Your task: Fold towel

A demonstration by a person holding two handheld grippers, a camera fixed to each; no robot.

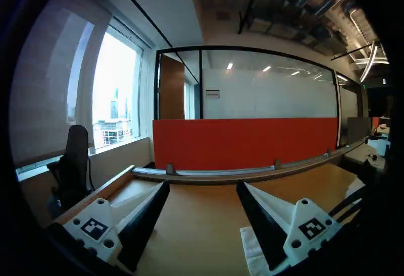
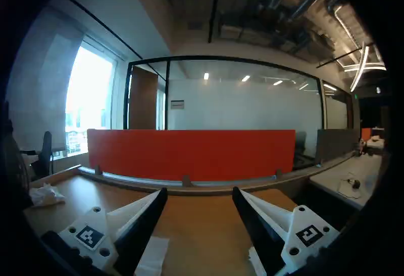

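Wooden desk (image 1: pixel 202 225) carries a flat white towel (image 1: pixel 251 251).

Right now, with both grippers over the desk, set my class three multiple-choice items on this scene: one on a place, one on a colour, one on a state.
1. Where does the crumpled white wad lie? A on the desk, far left; B on a chair; C on the windowsill.
2. What colour is the divider panel? A blue; B orange-red; C green.
3. How is the right gripper? A clamped on fabric; B open, empty; C shut, empty.
Key: 1 A, it rests on the wood at the left of the right gripper view; 2 B, the panel is plainly orange-red; 3 B, bare desk shows between its spread fingers.
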